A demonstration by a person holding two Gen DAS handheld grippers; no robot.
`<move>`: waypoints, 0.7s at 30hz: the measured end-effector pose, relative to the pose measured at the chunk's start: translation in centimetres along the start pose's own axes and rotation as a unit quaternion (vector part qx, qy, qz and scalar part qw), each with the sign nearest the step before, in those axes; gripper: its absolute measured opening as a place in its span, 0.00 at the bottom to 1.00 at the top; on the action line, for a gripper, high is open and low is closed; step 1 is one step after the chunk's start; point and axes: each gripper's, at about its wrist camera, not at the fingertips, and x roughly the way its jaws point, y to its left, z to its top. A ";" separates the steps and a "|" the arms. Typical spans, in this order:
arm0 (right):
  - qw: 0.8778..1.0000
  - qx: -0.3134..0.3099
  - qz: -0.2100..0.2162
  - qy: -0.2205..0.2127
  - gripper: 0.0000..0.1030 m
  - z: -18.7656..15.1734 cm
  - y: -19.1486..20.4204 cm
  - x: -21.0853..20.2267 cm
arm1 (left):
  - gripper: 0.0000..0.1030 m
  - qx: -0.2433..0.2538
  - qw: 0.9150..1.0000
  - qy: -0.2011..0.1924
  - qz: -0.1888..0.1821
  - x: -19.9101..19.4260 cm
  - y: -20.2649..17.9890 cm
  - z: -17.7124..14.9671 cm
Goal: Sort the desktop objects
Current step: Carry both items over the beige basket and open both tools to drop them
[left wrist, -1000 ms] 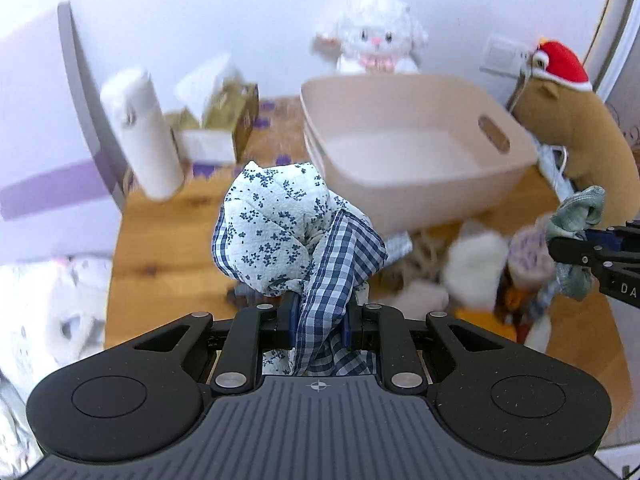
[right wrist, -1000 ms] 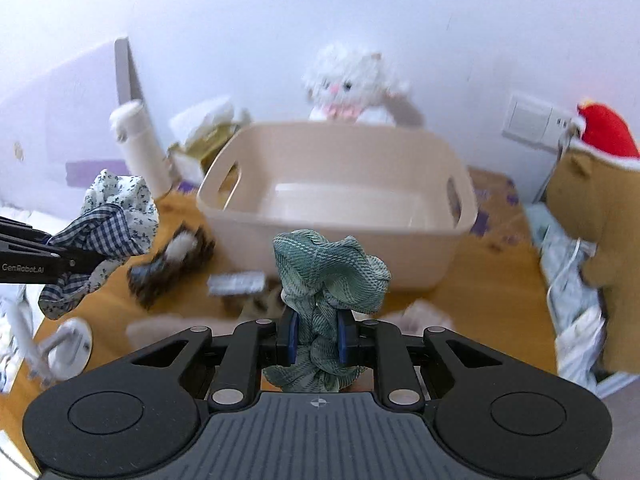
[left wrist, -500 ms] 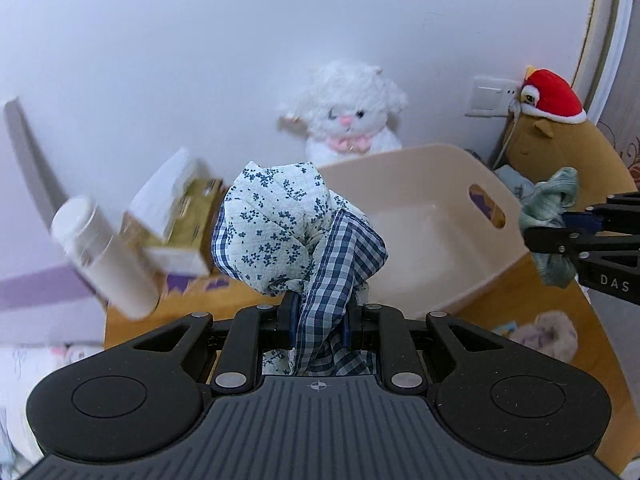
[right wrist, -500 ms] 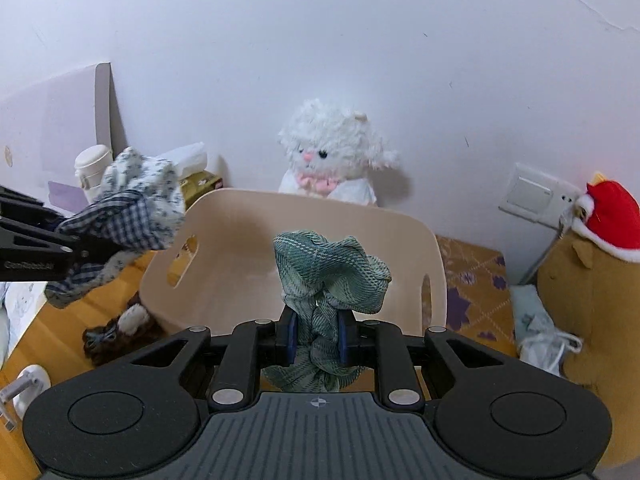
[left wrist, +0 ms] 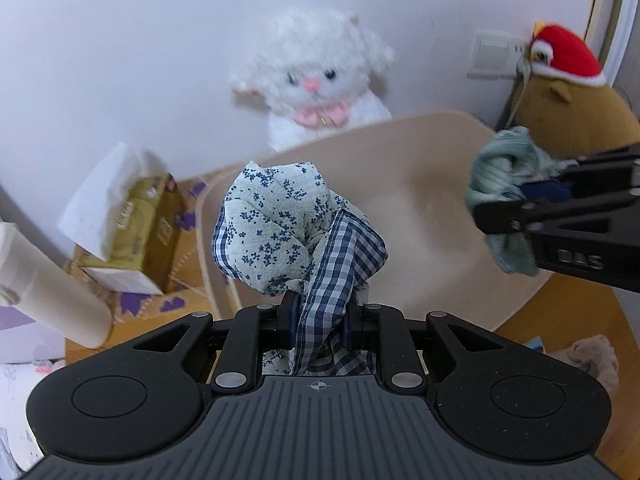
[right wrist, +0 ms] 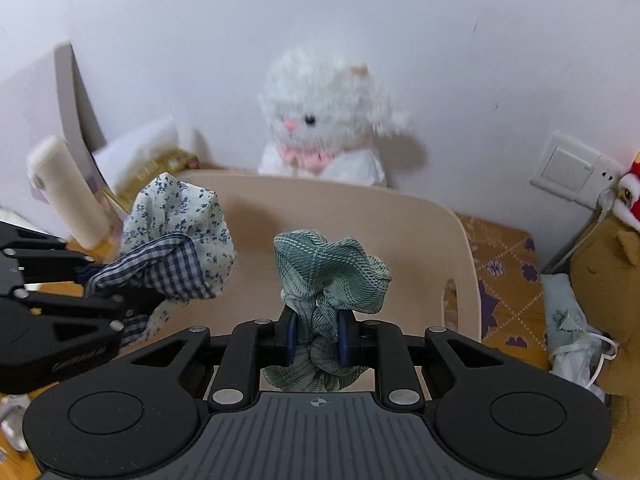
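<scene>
At the far left stands a cream cylindrical bottle (left wrist: 48, 284), tilted in the fisheye view, with a gold tissue box (left wrist: 136, 236) just beside it, a white tissue sticking out of its top. Both sit on a patterned cardboard surface near the wall.

Next comes the left gripper (left wrist: 318, 316), its jaws clamped on a blue floral and gingham scrunchie (left wrist: 288, 236) (the flowered half bulges upward, the checked half trails down between the pads). From the right wrist view this scrunchie hangs over the left rim of the beige plastic basket (left wrist: 420, 184), which fills the middle of the scene on a wooden table (left wrist: 560, 312). The basket's inside looks bare, though the held fabric hides part of its floor.

Behind the basket, against the white wall, sits a white plush cat (left wrist: 320, 84) with a pink bow, blurred.

The right gripper (right wrist: 318, 334) is likewise closed tight on a green scrunchie (right wrist: 332, 272), held above the basket's interior, right of the other.

Further right a wall switch (right wrist: 572, 170) is mounted, and a brown plush toy with a red hat (left wrist: 568, 92) leans at the table's right edge, a crumpled face mask (right wrist: 576, 344) lying beside it.
</scene>
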 end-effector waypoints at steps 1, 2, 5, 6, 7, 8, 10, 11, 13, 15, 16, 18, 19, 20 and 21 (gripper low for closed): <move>1.000 0.002 -0.002 0.008 0.19 0.0 -0.2 0.7 | 0.19 0.000 1.000 0.008 -0.002 0.5 -0.1 0.0; 1.000 0.007 -0.004 0.018 0.20 0.0 -0.4 1.4 | 0.19 0.000 1.000 0.017 -0.004 1.0 -0.3 -0.1; 0.999 0.034 0.003 0.042 0.23 -0.3 -1.2 3.0 | 0.22 -0.013 0.999 0.037 -0.003 2.3 -0.4 -0.1; 0.998 0.035 0.001 0.047 0.24 -0.4 -1.2 3.3 | 0.24 -0.016 0.999 0.042 -0.004 2.6 -0.4 -0.1; 0.998 0.033 -0.004 0.049 0.30 -0.5 -1.2 3.4 | 0.27 -0.019 0.999 0.046 -0.006 2.9 -0.4 -0.1; 0.998 0.031 -0.006 0.050 0.40 -0.5 -1.2 3.6 | 0.29 -0.021 0.999 0.048 -0.006 3.0 -0.4 -0.1; 0.998 0.029 -0.009 0.049 0.43 -0.6 -1.1 3.6 | 0.38 -0.026 0.998 0.053 -0.005 3.3 -0.3 0.0; 0.998 0.030 -0.007 0.048 0.45 -0.7 -1.2 3.5 | 0.40 -0.029 0.998 0.057 -0.006 3.5 -0.2 -0.1; 0.998 0.032 -0.009 0.045 0.54 -0.9 -1.3 3.3 | 0.48 -0.035 0.997 0.062 -0.004 3.7 -0.1 -0.2; 0.999 0.034 -0.013 0.036 0.64 -1.0 -1.5 3.0 | 0.56 -0.032 0.998 0.059 0.006 3.6 -0.1 -0.2; 0.999 0.035 -0.013 0.031 0.67 -1.0 -1.5 2.7 | 0.62 -0.030 0.998 0.056 0.008 3.4 -0.2 -0.2; 0.999 0.039 -0.011 0.028 0.71 -1.1 -1.8 2.2 | 0.68 -0.025 0.998 0.049 0.003 3.0 -0.2 -0.3; 0.999 0.039 -0.012 0.026 0.76 -1.2 -1.8 1.8 | 0.69 -0.025 0.999 0.044 -0.001 2.7 -0.2 -0.3; 0.999 0.038 -0.015 0.024 0.80 -1.3 -1.9 1.5 | 0.70 -0.023 0.999 0.037 -0.007 2.4 -0.2 -0.4; 0.999 0.037 -0.016 0.021 0.81 -1.4 -2.0 1.2 | 0.75 -0.018 0.999 0.033 -0.007 2.1 -0.3 -0.3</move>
